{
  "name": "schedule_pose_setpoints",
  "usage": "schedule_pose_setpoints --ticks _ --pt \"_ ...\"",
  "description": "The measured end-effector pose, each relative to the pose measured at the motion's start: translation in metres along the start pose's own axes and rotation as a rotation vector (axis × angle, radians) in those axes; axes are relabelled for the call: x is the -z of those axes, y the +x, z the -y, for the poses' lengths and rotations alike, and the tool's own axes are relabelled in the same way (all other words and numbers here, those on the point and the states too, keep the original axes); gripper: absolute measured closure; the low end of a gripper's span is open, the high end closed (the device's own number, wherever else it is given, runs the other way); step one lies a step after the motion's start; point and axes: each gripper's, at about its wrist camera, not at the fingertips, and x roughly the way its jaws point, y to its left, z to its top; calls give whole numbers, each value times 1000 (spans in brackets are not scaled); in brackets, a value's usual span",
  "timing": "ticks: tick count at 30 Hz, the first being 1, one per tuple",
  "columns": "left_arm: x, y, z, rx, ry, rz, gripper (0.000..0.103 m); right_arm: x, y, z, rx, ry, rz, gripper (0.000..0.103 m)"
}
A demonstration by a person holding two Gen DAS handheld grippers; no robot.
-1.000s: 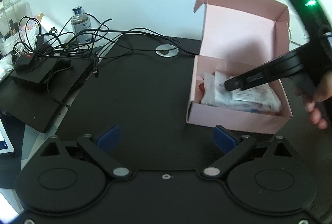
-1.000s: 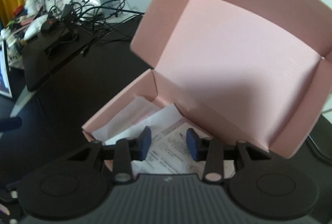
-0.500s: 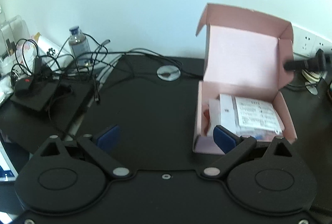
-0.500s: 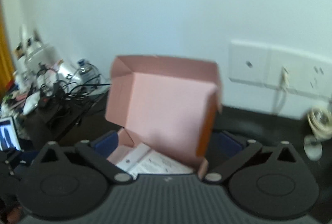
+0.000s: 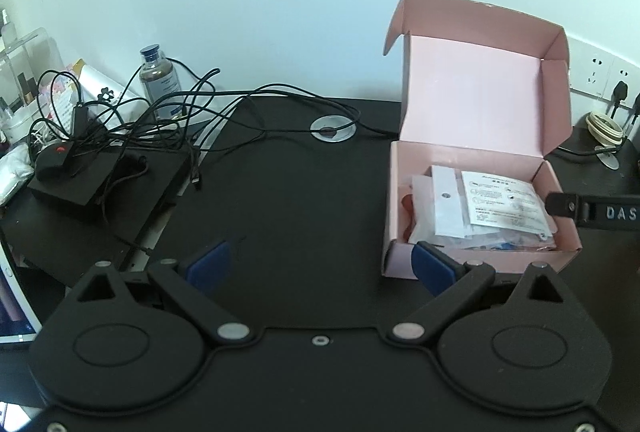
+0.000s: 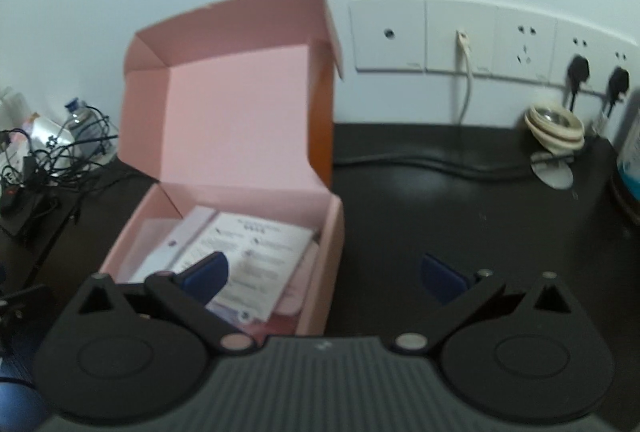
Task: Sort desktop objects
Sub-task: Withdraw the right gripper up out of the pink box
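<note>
A black desk (image 5: 304,200) is seen along a white wall, and a pink cardboard box (image 5: 472,168) is stood on its right half with the lid raised upright behind the tray. The box is filled with flat items: a white printed leaflet (image 5: 502,202) is laid on top, a clear plastic packet (image 5: 444,208) is lodged beside it, and something red is partly covered at the tray's left end. A black device (image 5: 76,180) is placed at the desk's left edge under a tangle of black cables (image 5: 168,116), with a small bottle (image 5: 158,80) stood upright behind the tangle. A row of wall sockets (image 6: 480,40) is fixed to the right of the box, two black plugs being inserted there. The left gripper (image 5: 320,260) is held wide open above bare desk, nothing being between its blue pads, the right pad lying just before the box's front wall. The right gripper (image 6: 324,272) is likewise spread wide and empty, its jaws straddling the box's right wall, one pad over the leaflet and the other over the desk. A round metal grommet (image 5: 333,129) is set into the desk left of the box.
</note>
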Motion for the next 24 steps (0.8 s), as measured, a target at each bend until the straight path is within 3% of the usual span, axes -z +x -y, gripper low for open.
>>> schedule_pose_setpoints --ticks 8,14,24 --pt "3 2 -8 -15 -30 -24 5 18 32 -10 38 -13 -102 1" --pt "6 1 -5 -10 -23 -26 5 24 31 -4 40 9 -102 1" --pt "6 2 -4 -17 -29 -32 5 -2 10 -3 112 62 -182 1"
